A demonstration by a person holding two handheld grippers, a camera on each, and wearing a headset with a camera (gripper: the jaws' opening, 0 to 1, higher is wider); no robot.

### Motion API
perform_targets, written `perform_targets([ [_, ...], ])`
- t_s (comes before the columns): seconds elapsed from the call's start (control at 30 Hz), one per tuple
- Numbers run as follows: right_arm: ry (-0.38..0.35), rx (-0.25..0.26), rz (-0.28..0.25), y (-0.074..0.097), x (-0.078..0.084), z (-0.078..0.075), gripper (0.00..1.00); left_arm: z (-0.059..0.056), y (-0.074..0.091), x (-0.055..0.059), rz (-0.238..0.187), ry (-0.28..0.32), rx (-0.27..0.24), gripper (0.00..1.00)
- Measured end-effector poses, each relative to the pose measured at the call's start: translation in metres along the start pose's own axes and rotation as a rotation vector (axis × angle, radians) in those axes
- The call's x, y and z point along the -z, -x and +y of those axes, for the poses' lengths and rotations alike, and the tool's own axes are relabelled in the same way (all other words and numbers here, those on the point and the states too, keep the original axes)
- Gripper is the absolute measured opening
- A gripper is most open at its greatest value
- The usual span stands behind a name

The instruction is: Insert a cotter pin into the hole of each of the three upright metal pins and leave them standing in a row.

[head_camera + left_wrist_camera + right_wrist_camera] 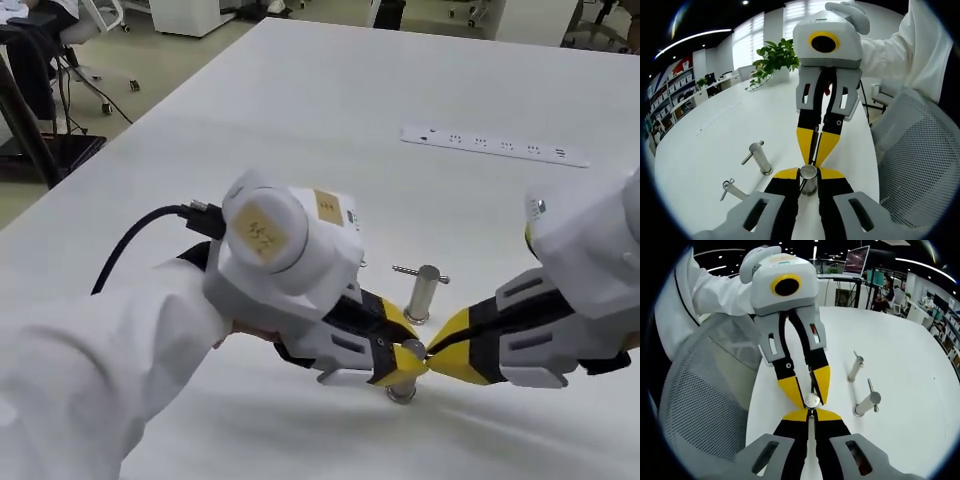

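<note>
An upright metal pin (402,390) stands near the table's front edge. My left gripper (403,362) comes in from the left and is shut on its top (808,173). From the right, my right gripper (432,352) meets it, its yellow tips (815,145) shut on a thin cotter pin (811,412) that touches the pin's head (812,400). Just behind stands a second pin (424,292) with a cotter pin (418,272) through it. A third pin (735,189), also with a cotter pin, stands beside it (856,366), partly hidden by my left gripper's body.
A white power strip (495,145) lies far back on the white table (330,110). A mesh chair (920,150) stands at the near table edge, and a potted plant (775,57) sits at the far end. Office chairs (85,30) stand left of the table.
</note>
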State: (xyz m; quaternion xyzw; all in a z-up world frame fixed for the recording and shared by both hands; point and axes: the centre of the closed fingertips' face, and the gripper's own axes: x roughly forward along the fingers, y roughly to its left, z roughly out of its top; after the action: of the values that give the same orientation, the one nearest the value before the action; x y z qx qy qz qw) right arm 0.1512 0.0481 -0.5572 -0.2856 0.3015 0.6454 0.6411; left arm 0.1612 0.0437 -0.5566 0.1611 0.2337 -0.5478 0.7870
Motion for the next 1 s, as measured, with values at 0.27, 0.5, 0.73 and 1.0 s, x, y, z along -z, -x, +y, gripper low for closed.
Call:
perform_targets([
  [0.27,-0.064,0.033,-0.064,0.007,-0.010,-0.007,0.09,-0.008,0.010,0.008,0.000,-0.014,0.024,0.48],
  [0.5,-0.081,0.034,-0.068,0.001,-0.011,-0.004,0.19,-0.018,0.019,0.014,-0.040,0.064,0.018,0.52],
  [0.73,-0.081,0.036,-0.070,-0.010,-0.013,0.000,0.23,-0.037,0.029,0.010,-0.093,0.154,0.067,0.89],
  [1.0,-0.099,0.052,-0.074,-0.015,-0.008,-0.002,0.20,-0.043,0.035,0.021,-0.067,0.192,0.057,0.99],
])
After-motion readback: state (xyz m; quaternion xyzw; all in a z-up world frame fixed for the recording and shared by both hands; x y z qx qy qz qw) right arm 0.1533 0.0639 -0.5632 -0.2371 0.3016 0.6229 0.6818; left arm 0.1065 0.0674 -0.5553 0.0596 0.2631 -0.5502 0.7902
